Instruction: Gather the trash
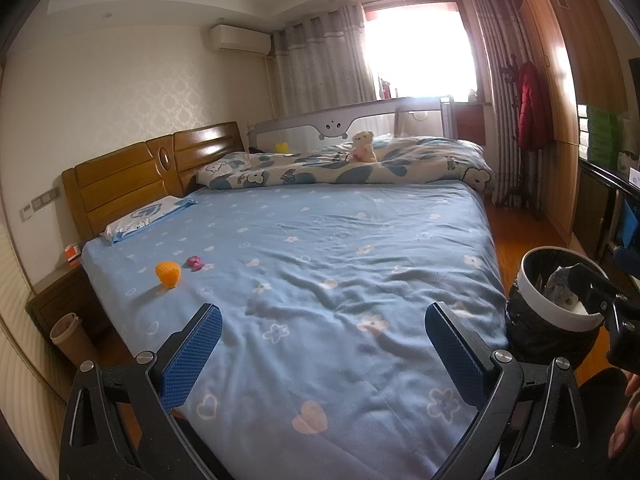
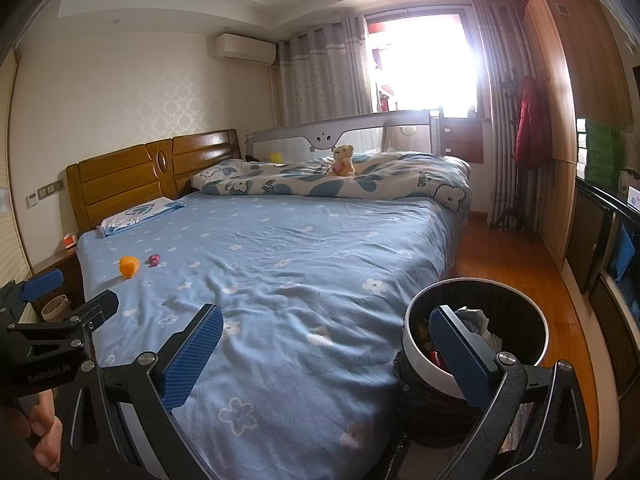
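Note:
A round trash bin [image 2: 476,344] with a black liner and white rim stands on the floor at the bed's near right corner, with scraps inside; it also shows in the left wrist view [image 1: 548,304]. My left gripper [image 1: 324,324] is open and empty above the blue sheet. My right gripper [image 2: 326,326] is open and empty, its right finger in front of the bin's rim. An orange spiky ball [image 1: 168,274] and a small pink object [image 1: 195,262] lie on the bed's far left; they also show in the right wrist view, the ball [image 2: 129,266] and the pink object [image 2: 154,259].
The bed [image 1: 320,248] fills the middle, with a pillow [image 1: 148,214] by the wooden headboard and a folded duvet [image 1: 352,164] with a teddy bear [image 1: 363,146]. A nightstand [image 1: 60,292] and small beige bin [image 1: 66,332] stand left. Wardrobe [image 2: 560,100] and wooden floor [image 2: 500,248] lie right.

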Motion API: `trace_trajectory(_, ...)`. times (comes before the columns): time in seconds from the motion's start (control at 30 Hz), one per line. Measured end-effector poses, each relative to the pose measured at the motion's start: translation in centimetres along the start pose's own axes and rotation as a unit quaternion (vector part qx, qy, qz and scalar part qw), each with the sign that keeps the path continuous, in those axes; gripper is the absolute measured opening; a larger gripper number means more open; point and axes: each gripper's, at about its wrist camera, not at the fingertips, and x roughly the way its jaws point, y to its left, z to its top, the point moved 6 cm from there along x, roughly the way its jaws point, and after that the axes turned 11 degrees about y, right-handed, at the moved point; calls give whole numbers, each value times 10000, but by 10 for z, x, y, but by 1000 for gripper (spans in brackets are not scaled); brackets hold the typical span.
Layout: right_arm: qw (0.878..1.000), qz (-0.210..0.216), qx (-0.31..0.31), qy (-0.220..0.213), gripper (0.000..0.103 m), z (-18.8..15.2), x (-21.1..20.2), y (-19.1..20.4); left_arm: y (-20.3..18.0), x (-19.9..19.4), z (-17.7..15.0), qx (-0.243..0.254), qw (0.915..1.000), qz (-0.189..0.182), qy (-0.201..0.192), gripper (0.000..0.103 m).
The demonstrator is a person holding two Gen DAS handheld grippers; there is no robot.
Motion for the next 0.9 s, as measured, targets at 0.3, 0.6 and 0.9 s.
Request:
trace_trajectory(0.3,10000,1,5,0,103,1,0,0,1,1,0,2,10000,-16,6,103)
trace_trajectory(0.6,10000,4,0,1,103,1,0,0,1,2,0,6,10000,-18,10,103)
trace_trajectory(0.9,10000,7,5,14,103,0,0,0,0,3,-1,19,10000,-37,17,103)
